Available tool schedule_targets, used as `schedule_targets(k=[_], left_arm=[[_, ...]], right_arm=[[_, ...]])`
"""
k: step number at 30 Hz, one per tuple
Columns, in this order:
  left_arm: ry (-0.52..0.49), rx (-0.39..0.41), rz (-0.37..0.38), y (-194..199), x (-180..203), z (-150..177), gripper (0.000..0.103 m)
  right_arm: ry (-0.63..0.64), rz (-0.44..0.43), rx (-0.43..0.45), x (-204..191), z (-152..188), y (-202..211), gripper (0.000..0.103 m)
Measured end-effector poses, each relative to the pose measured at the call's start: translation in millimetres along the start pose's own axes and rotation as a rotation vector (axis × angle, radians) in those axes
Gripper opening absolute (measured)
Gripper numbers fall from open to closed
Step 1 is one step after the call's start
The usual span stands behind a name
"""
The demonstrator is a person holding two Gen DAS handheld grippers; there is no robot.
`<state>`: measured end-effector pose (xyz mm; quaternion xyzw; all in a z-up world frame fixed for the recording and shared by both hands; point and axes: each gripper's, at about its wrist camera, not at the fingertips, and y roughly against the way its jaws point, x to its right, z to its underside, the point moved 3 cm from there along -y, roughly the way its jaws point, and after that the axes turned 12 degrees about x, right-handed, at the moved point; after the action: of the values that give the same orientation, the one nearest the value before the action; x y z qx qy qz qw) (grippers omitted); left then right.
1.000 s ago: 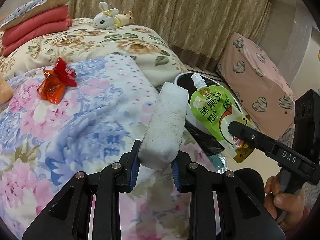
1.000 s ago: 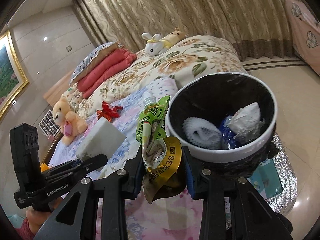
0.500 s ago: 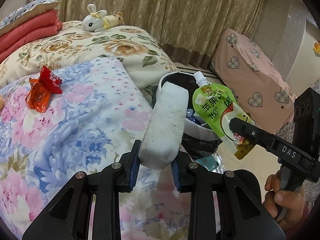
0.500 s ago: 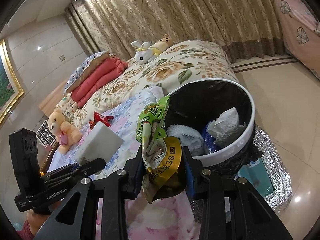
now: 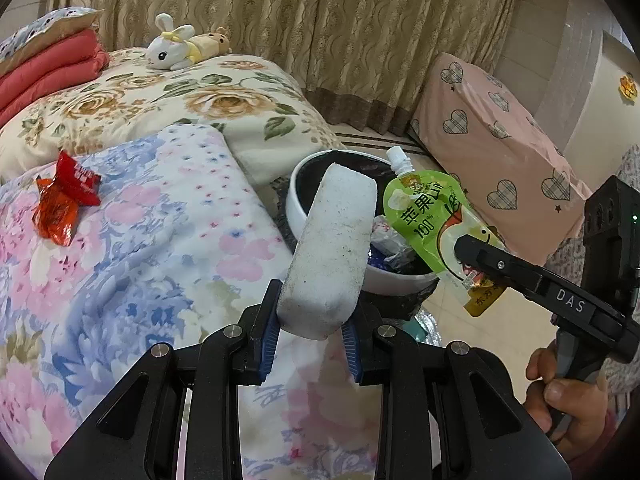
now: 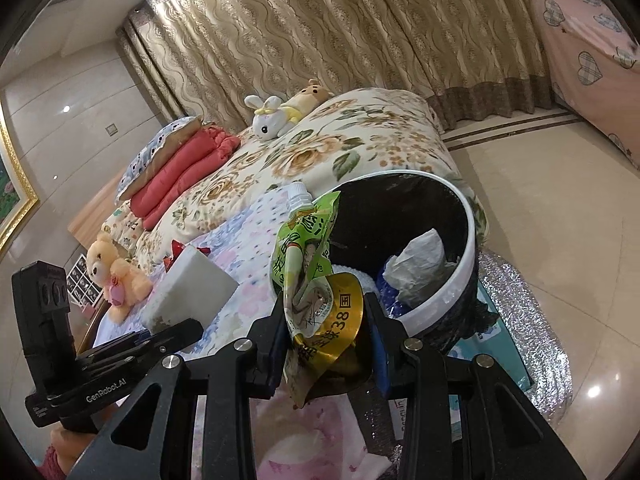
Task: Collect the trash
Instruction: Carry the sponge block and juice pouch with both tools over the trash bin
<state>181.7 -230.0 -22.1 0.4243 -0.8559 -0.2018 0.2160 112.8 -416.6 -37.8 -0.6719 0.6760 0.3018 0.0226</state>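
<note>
Beside the bed, my left gripper [image 5: 310, 326] clamps a white foam block [image 5: 334, 248] and my right gripper [image 6: 326, 344] pinches a green juice pouch [image 6: 310, 248], both just before the trash bin [image 6: 466, 256].

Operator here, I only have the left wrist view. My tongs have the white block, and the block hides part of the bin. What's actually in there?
Observer: From the right wrist view, the bin holds crumpled grey-white paper, something white and something blue beneath it.
Operator: Is the bin lined?
Observer: Yes, a black liner covers the inside wall.
Operator: What does the bin stand on?
Observer: A shiny silver mat on the floor, with a teal packet beside the bin's base.
Operator: Anything on the bed beyond my frame?
Observer: A yellow teddy bear sits beyond the white block, near the bed's far edge.
</note>
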Motion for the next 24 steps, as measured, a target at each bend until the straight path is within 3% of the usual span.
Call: schedule_targets(k=[24], left_arm=[[-0.063,-0.016,0.023,-34.3,27.4,-19.4,0.026]], right_arm=[[-0.018,0.046,0.010,21.6,-17.2,-14.4,0.036]])
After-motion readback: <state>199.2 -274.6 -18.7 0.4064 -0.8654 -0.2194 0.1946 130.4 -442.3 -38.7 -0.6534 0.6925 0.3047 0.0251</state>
